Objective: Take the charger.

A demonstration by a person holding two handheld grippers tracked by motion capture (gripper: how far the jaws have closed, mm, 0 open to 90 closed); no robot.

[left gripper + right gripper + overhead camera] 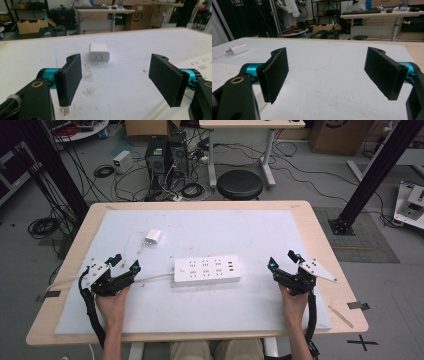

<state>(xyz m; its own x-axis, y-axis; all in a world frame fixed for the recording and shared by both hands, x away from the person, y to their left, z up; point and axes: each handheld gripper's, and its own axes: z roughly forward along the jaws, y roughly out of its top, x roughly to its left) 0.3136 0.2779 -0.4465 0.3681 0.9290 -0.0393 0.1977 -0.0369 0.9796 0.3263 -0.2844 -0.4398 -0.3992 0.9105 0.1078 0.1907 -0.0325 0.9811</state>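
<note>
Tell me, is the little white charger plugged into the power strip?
No. The charger lies loose on the white mat, apart from the power strip, its prongs bare.

Both forearms come in from the near edge, one hand on each gripper. Left gripper (120, 263) sits low at the left, pointing forward and slightly inward, fingers (71, 77) spread wide, nothing between them. Right gripper (283, 260) at the right mirrors it, fingers (274, 72) wide apart, gap clear.
</note>
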